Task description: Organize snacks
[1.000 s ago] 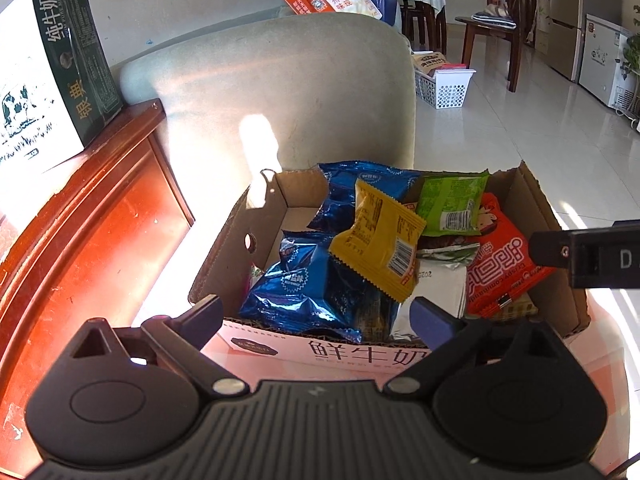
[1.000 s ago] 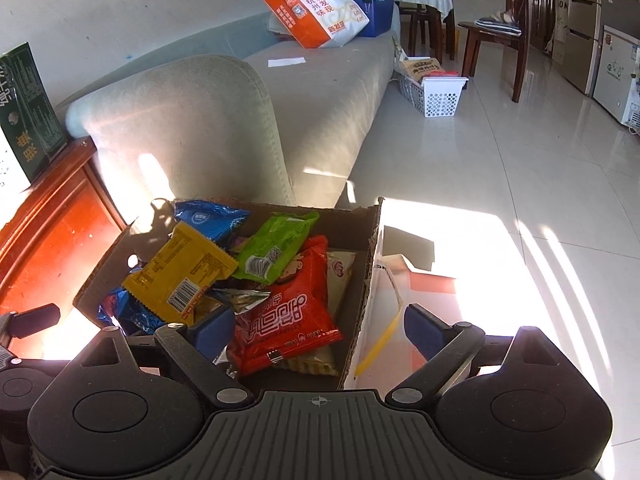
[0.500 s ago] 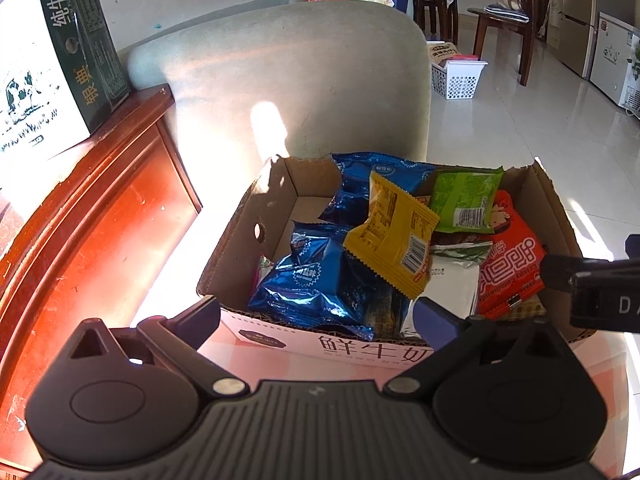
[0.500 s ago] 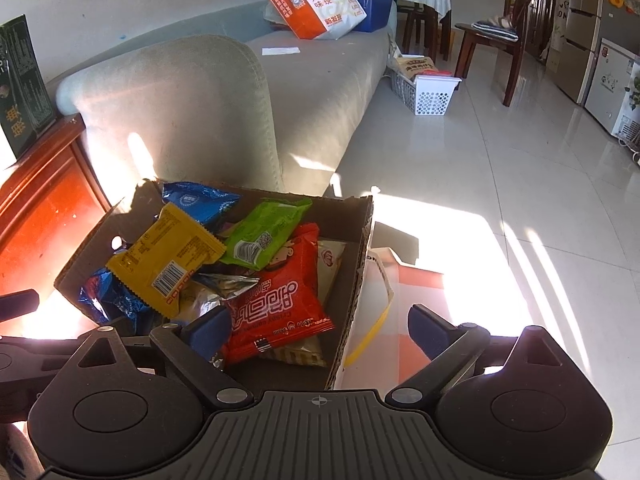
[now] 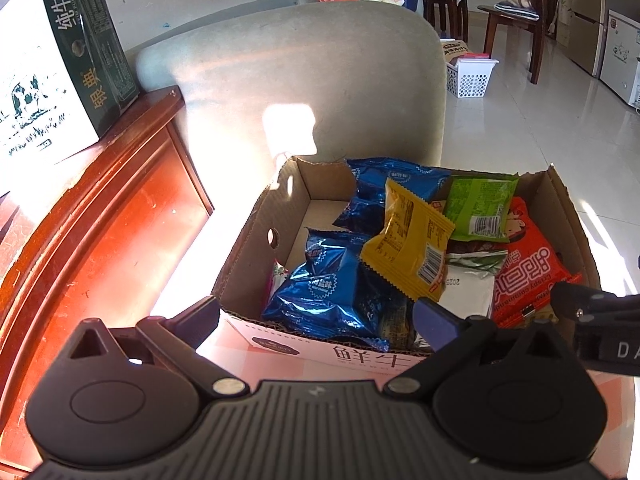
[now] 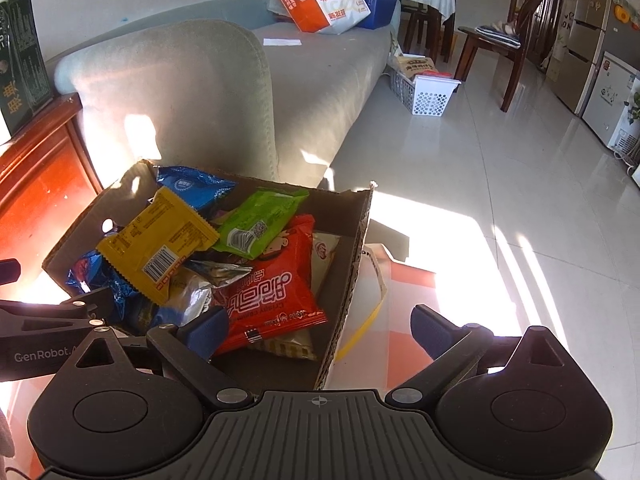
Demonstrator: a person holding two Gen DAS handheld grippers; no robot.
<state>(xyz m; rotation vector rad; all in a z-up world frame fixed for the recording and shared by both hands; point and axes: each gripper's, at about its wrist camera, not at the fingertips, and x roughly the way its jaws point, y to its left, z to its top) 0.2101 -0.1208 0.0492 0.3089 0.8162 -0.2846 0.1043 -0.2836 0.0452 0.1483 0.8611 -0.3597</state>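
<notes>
Inside the open brown cardboard box, a yellow crinkle-edged snack packet lay atop blue foil packets, with a green packet and a red noodle packet toward the box's right wall. Near its front edge, the left gripper and right gripper hung released, fingers spread, holding nothing.

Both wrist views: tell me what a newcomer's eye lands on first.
The open brown cardboard box heaped with bright snack packets: a yellow foil packet on top at the middle, a red crinkly packet toward the right side, shiny blue packets at the left. Behind it stands a pale grey sofa arm, with a glossy red-brown wooden cabinet at left.
</notes>
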